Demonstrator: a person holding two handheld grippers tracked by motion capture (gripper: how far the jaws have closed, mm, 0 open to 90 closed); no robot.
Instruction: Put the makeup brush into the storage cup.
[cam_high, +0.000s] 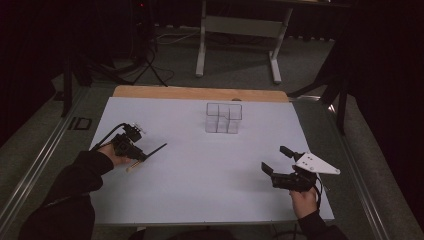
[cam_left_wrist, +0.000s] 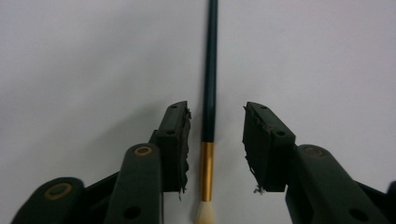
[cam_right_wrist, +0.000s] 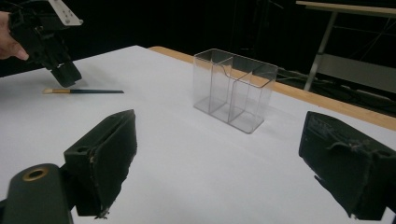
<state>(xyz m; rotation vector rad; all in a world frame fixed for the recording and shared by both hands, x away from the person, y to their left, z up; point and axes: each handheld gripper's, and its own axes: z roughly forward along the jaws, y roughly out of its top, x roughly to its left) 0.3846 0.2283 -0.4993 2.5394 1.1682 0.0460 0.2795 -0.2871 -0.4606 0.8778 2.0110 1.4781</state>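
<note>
At the left of the high view, the left gripper (cam_high: 141, 156) sits over the paintbrush (cam_left_wrist: 209, 88) on the white table (cam_high: 210, 180). Its jaws stand apart, not yet touching the brush between them. It should squeeze gently on the gold band, keeping the brush in the middle so it does not roll away.
</note>
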